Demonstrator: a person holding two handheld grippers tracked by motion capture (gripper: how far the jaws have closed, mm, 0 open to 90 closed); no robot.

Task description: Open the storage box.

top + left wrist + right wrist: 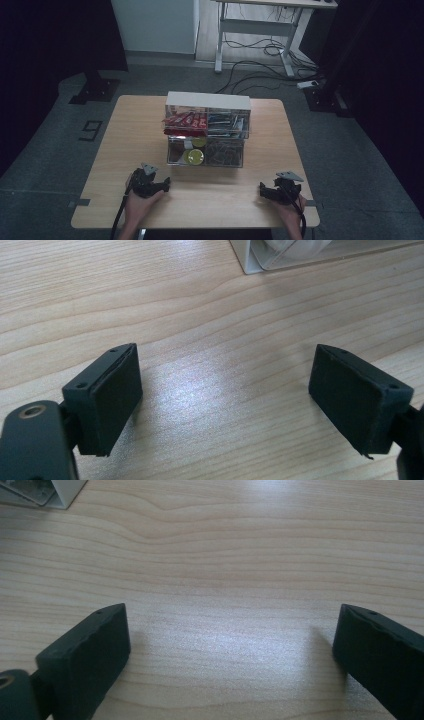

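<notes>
The left tool (pixel 161 186) rests low on the desk (pixel 125 145) at about seven o'clock, its jaws spread wide with nothing between them, likely parked there ready to start. The clear drawer organiser (pixel 206 131) stands at the desk's centre, toward one o'clock from that tool and well apart from it; its corner (pixel 250 262) peeks in at the left gripper view's top. The right tool (pixel 265 192) sits at five o'clock, jaws likewise apart and empty, with the organiser toward eleven o'clock from it.
</notes>
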